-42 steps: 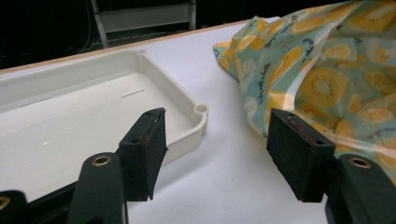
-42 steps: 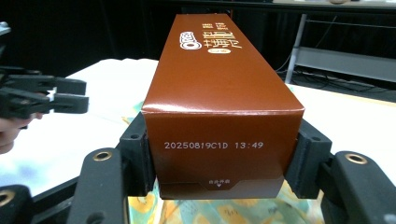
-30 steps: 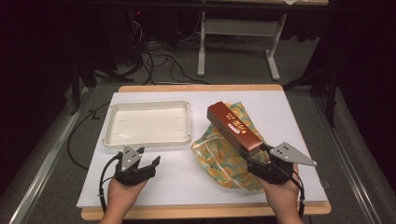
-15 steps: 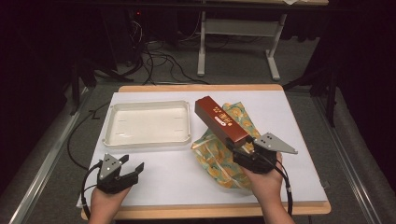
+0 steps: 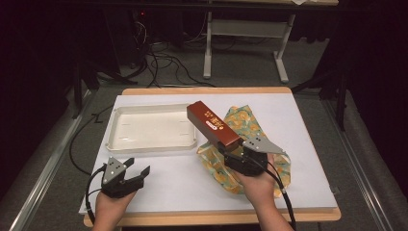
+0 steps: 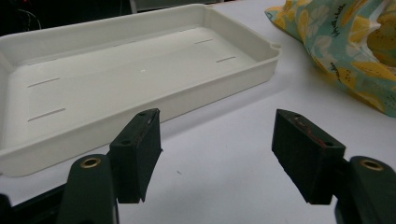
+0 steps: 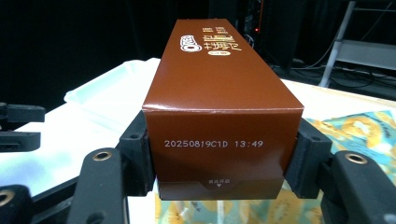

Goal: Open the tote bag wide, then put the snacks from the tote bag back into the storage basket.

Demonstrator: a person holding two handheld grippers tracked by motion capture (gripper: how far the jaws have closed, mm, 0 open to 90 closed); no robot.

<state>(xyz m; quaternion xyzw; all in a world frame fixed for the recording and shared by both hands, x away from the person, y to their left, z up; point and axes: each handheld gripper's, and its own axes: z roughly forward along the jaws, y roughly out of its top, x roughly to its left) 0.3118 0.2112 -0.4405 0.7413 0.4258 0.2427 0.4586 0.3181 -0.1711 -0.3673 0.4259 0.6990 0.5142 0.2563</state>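
Note:
A long brown box (image 5: 212, 123) with printed lettering hangs above the table, pointing toward the white tray (image 5: 126, 144). My right gripper (image 5: 231, 153) is shut on the box's near end (image 7: 219, 149), one jaw on each side. Its far end reaches over the tray's right rim. Under it lies a patterned cloth bag (image 5: 255, 126) with yellow and green fruit prints. My left gripper (image 5: 137, 174) rests low at the table's front left, open and holding nothing. Its jaws point at the tray's near wall (image 6: 196, 100), and the bag (image 6: 345, 42) shows at the right of that view.
The tray is empty and sits on a white sheet (image 5: 308, 144) covering the wooden table (image 5: 202, 90). Beyond the table are cables (image 5: 159, 62) on the floor and a metal stand (image 5: 240, 43).
My right gripper has lifted the brown box off the bag and carried it left toward the tray. My left gripper has drawn back toward the front left corner.

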